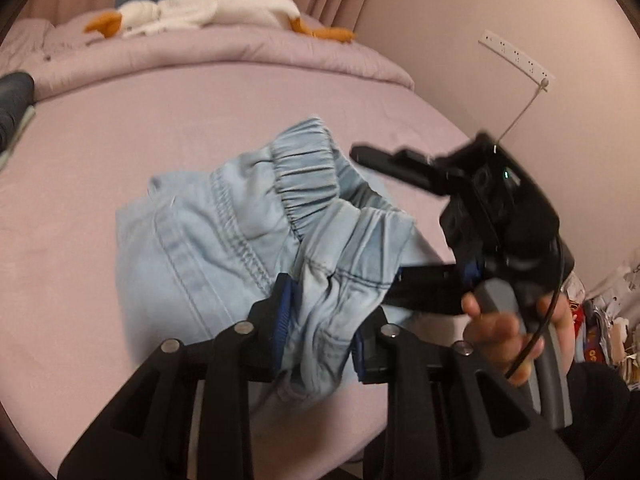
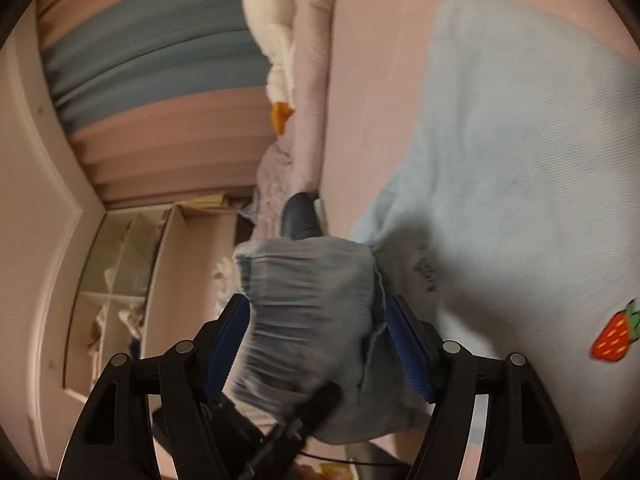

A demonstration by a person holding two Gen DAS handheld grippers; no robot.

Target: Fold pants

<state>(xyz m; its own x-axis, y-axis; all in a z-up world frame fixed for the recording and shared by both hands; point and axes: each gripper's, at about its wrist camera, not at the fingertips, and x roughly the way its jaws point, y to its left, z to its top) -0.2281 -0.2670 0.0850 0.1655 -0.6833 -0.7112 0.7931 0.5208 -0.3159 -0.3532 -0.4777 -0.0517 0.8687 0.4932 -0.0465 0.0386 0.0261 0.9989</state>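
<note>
Light blue denim pants with an elastic waistband lie bunched on the pink bed. My left gripper is shut on a fold of the pants near the waistband. In the left wrist view my right gripper reaches in from the right, its fingers around the same bunch. In the right wrist view my right gripper has a thick wad of the pants between its blue pads. The pants carry a strawberry patch.
The pink bed sheet spreads all around. A folded quilt and a white goose plush lie at the far end. A dark object sits at the left edge. A wall socket strip and clutter are on the right.
</note>
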